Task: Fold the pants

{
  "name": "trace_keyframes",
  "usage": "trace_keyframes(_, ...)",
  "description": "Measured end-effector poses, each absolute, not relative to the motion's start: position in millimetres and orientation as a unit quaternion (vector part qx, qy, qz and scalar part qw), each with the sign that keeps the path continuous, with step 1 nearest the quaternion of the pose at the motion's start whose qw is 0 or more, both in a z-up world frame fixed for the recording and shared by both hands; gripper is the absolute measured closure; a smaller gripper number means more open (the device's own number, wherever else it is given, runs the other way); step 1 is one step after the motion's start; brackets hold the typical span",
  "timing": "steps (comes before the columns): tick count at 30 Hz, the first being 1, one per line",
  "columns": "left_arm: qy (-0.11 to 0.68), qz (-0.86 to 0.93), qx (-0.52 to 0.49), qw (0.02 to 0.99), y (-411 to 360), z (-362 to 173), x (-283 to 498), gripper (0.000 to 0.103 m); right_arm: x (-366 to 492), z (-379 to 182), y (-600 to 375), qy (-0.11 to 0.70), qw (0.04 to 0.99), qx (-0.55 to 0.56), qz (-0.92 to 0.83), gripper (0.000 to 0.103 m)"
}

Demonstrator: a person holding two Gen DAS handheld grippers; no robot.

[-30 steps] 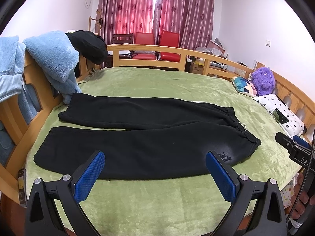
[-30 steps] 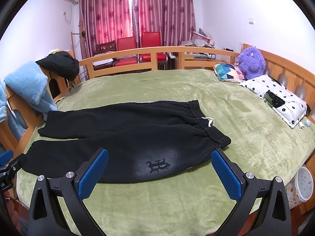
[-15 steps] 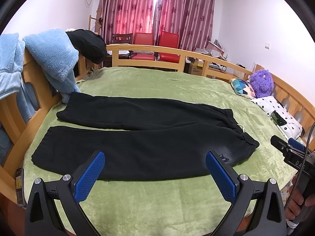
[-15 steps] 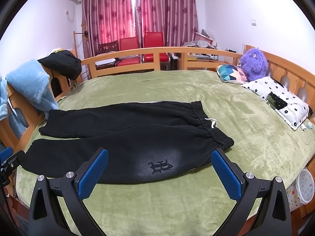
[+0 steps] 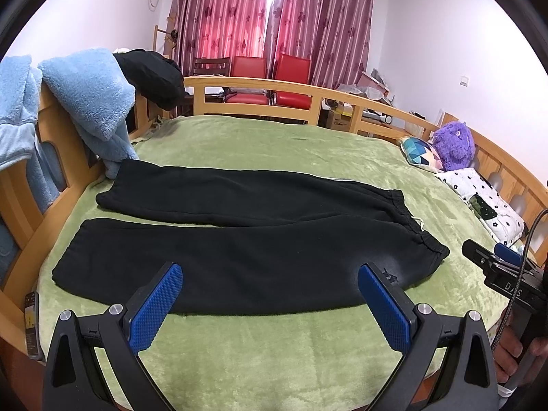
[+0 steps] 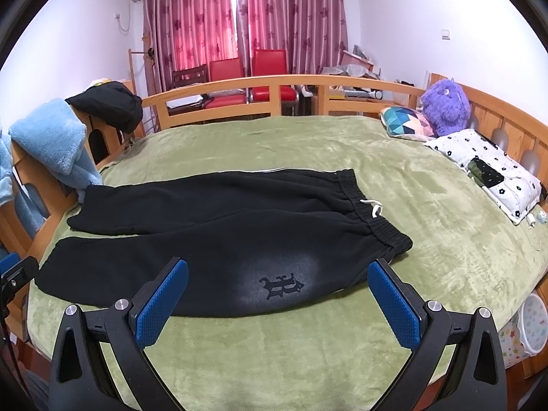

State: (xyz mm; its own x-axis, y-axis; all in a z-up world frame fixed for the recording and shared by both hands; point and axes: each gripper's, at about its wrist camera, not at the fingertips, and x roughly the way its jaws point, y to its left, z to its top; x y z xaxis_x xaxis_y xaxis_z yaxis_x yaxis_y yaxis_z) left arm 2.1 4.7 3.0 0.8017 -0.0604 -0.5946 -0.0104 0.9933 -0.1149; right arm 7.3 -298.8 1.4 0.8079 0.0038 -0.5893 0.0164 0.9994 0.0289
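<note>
Flat on the green blanket (image 5: 274, 144) lie the black pants (image 5: 246, 246), legs apart and pointing toward the wooden rail (image 5: 20, 212), waistband (image 6: 373, 215) toward the spotted pillow (image 6: 493, 167). Both tongs hover short of the pants' near edge: the left gripper (image 5: 270, 304) gapes wide and holds nothing, and the right gripper (image 6: 277, 304) is spread just as wide, empty too. Beyond the pants, a blue fleece (image 5: 85, 96) and a dark garment (image 5: 150, 75) drape over the rail, the fleece's hem touching the far leg's cuff. A purple plush toy (image 6: 445, 106) and a patterned cushion (image 6: 407, 123) sit well apart from the pants, past the pillow.
</note>
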Motion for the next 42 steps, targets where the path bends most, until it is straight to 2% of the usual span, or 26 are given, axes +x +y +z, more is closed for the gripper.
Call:
trace_keyframes(12, 0.31, -0.008, -0.043, 0.95, 4, 4, 0, 0.0, 13, -11, -299, 0.324, 0.946, 0.02, -0.007, 0.0)
trace_keyframes(19, 0.319, 0.018, -0.045, 0.947, 7, -3, 7, 0.0, 22, -36, -306, 0.329, 0.943, 0.039, 0.023, 0.0)
trace_keyframes(23, 0.329, 0.021, -0.049, 0.943, 12, -21, 14, 0.0, 35, -61, -315, 0.324, 0.944, 0.048, 0.05, 0.0)
trace_keyframes(28, 0.356, 0.056, -0.052, 0.931, 36, -80, 22, 0.0, 63, -106, -335, 0.363, 0.93, 0.049, 0.037, 0.001)
trace_keyframes(29, 0.369, 0.065, -0.057, 0.926, 45, -95, 25, 0.0, 69, -114, -341, 0.375, 0.924, 0.06, 0.037, 0.008)
trace_keyframes(30, 0.383, 0.075, -0.065, 0.918, 56, -109, 28, 0.001, 73, -121, -347, 0.385, 0.919, 0.07, 0.039, 0.019)
trace_keyframes(32, 0.401, 0.084, -0.092, 0.908, 75, -131, 33, 0.006, 79, -135, -360, 0.386, 0.918, 0.081, 0.036, 0.025)
trace_keyframes(34, 0.418, 0.097, -0.133, 0.894, 103, -153, 37, 0.017, 80, -151, -374, 0.38, 0.921, 0.08, 0.005, 0.03)
trace_keyframes(36, 0.426, 0.109, -0.166, 0.883, 128, -168, 41, 0.026, 87, -161, -382, 0.391, 0.916, 0.085, -0.007, 0.053)
trace_keyframes(40, 0.414, 0.126, -0.219, 0.875, 169, -185, 46, 0.026, 94, -172, -399, 0.395, 0.911, 0.118, -0.025, 0.054)
trace_keyframes(42, 0.418, 0.127, -0.236, 0.868, 184, -194, 54, 0.026, 102, -178, -404, 0.405, 0.904, 0.134, -0.024, 0.045)
